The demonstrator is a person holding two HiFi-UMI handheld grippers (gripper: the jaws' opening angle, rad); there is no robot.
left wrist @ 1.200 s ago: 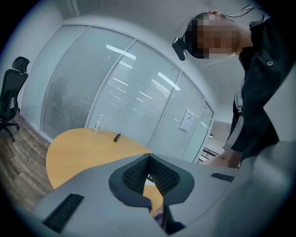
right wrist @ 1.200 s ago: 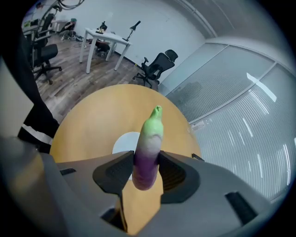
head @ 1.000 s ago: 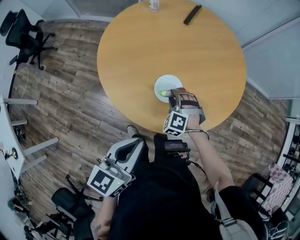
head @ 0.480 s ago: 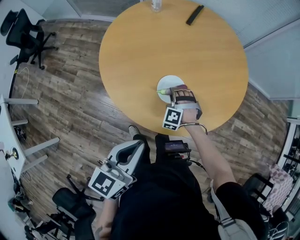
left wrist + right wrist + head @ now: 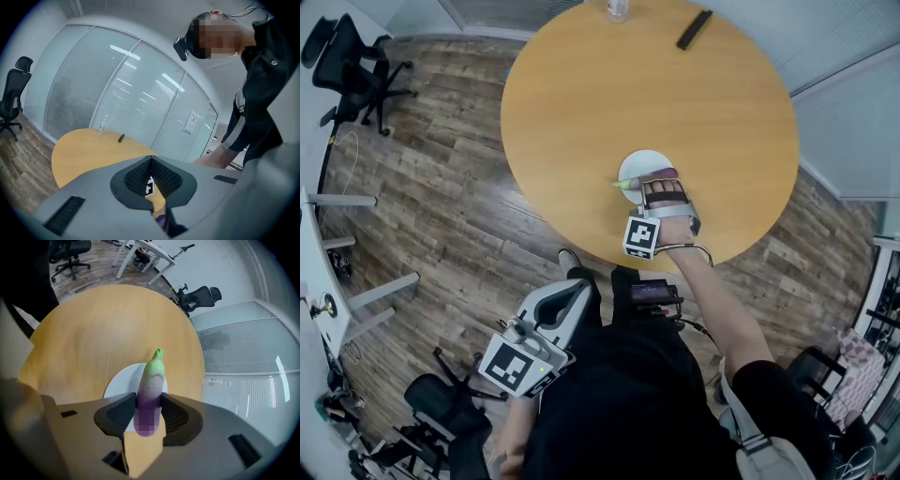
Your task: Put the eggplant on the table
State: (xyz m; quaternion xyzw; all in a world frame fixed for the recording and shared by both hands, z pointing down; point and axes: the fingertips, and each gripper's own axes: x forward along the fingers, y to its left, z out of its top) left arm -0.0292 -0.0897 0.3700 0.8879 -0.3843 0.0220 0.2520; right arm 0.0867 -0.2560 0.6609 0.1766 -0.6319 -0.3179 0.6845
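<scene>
A brown wood-plank floor (image 5: 441, 187) spreads under a round, light-wood table (image 5: 628, 84), which fills the upper middle of the head view. A person in dark clothing (image 5: 628, 403) stands at the table's near edge. Black wheeled office chairs (image 5: 347, 66) stand on the floor well off the table's left side.

The left gripper (image 5: 572, 291) is held low beside the person, off the table and short of its near edge. In the left gripper view its dark ribbed pads (image 5: 136, 176) meet at the tips, and the gripper (image 5: 151, 161) has nothing between them.

The right gripper (image 5: 652, 187) reaches over the near edge and tilts down. Its jaws stand fairly wide and are clamped on a purple eggplant with a pale green tip (image 5: 152, 380). The pads press its purple part from both sides, and the green end sticks out past them.

A small round white plate (image 5: 636, 167) sits close to the table's near edge. The eggplant (image 5: 625, 185) is over this plate, green tip toward its left rim. Whether it touches the plate cannot be told.

A flat black bar (image 5: 694, 29) lies near the far edge, and a small clear bottle (image 5: 618, 9) stands at that edge, apart from the bar.
</scene>
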